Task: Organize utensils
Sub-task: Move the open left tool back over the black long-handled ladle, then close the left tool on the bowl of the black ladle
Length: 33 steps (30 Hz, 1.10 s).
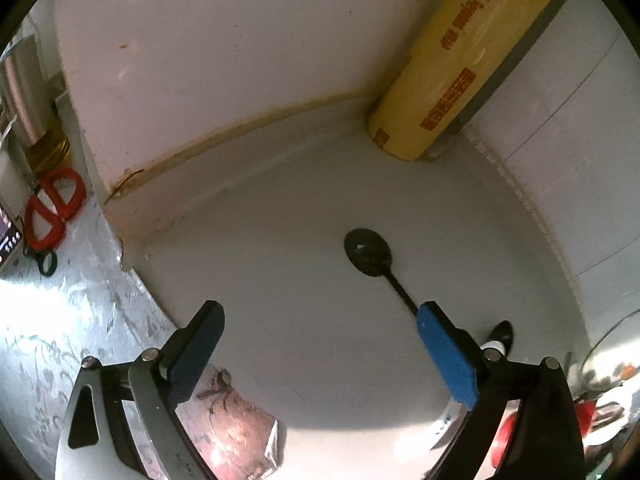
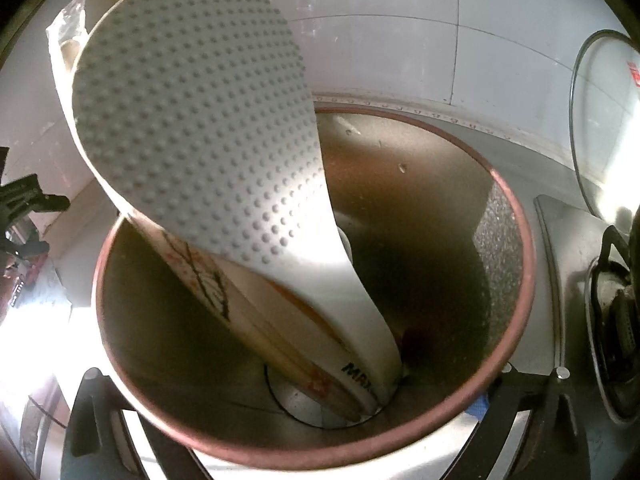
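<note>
A black spoon lies flat on the white counter, bowl away from me, and its thin handle runs down behind the right blue pad. My left gripper hangs open over the counter with nothing between its fingers; the spoon is just right of the gap. In the right wrist view a pink-rimmed utensil cup fills the picture. In it stand a white dotted rice paddle and paper-wrapped chopsticks. My right gripper stands wide, its fingers hidden behind the cup's near wall.
A yellow cling-film roll leans in the wall corner beyond the spoon. Red scissors lie at the far left. A brown foil packet sits under the left finger. A glass lid and a stove burner are right of the cup.
</note>
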### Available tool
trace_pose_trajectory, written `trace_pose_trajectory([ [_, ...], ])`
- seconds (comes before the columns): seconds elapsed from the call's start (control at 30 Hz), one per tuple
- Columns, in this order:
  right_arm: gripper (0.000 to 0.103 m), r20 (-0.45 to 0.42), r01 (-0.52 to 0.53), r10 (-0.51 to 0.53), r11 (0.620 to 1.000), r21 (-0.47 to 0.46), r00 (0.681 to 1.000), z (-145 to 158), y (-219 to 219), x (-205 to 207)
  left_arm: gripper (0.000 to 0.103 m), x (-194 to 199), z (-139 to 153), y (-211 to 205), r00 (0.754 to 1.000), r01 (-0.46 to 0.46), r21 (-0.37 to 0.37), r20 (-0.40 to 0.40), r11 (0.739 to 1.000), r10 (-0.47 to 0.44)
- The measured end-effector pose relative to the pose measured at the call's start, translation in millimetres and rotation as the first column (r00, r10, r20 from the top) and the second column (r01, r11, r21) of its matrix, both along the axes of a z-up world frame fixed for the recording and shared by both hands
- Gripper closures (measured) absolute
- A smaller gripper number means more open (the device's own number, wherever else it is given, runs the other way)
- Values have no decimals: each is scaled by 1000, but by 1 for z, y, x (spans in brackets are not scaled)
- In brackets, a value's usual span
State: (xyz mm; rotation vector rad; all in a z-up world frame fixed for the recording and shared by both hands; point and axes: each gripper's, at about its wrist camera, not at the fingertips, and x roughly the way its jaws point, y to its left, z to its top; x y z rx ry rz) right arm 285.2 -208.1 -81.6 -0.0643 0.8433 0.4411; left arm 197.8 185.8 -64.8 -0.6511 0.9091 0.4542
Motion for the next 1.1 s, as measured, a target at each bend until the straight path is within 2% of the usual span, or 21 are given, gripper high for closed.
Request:
trace_pose_trajectory([
  [0.33, 0, -9, 17, -17, 1000, -26, 1000, -8, 1, 5, 6, 23, -11, -2, 1000, 23, 61, -9, 998, -23],
  [0.6, 0, -28, 17, -19, 997, -71, 999, -16, 7, 13, 6, 44, -26, -1, 997, 61, 23, -41, 998, -60],
  [0.77, 0, -31, 17, -20, 996, -90, 999, -19, 12, 16, 6, 67, -40, 3, 992, 46, -17, -116, 999, -47],
  [0.9, 0, -31, 20, -23, 995, -98, 999, -21, 15, 15, 6, 84, -42, -4, 982, 56, 35, -180, 998, -49],
  [0.97, 0, -31, 21, -24, 995, -100, 999, -22, 19, 17, 10, 92, -41, -8, 977, 59, 66, -208, 996, -44],
  [1.03, 0, -31, 21, -24, 995, -100, 999, -23, 20, 17, 23, 99, -40, -12, 971, 69, 99, -236, 993, -44],
  [1.1, 0, -29, 21, -24, 995, -101, 999, -23, 21, 18, 28, 106, -40, -16, 963, 89, 130, -263, 988, -52],
])
